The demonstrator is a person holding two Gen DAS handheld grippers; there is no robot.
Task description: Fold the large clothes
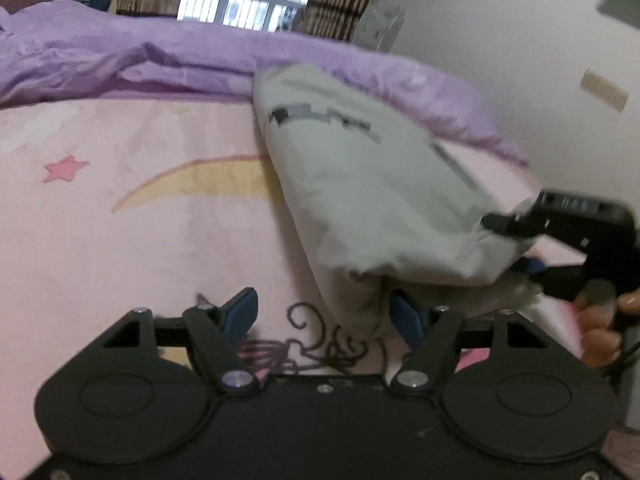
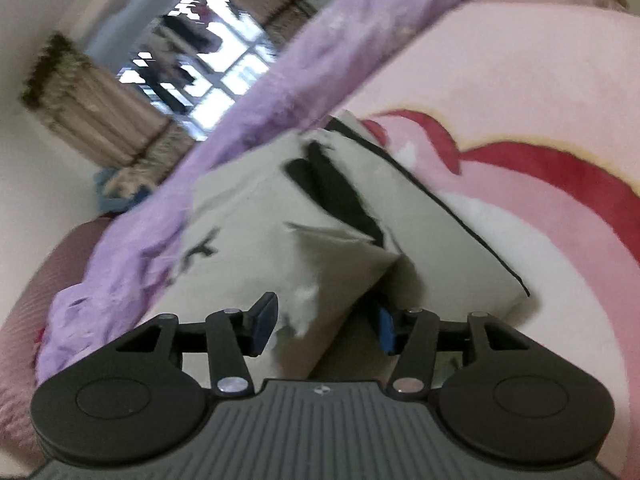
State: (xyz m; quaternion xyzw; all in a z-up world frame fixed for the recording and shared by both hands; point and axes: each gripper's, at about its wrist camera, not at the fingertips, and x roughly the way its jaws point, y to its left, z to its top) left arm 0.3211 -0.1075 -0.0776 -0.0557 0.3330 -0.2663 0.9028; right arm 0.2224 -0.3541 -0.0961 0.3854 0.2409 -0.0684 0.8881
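Left gripper (image 1: 324, 316): jaws apart, nothing pinched; grey garment (image 1: 372, 184) hem at its 1 o'clock, long axis running 11 to 5. Right gripper (image 2: 326, 326): jaws apart, folded corner loosely between them, nearer. Pink bedspread (image 1: 120, 220) beneath.

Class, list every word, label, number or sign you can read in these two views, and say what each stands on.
None can be read.
Dark print on the pale grey-green folded garment: too blurred.
Pale marks on top of the black right gripper: too blurred.
Small round emblem on the ribbed grey gripper body: no letters legible.
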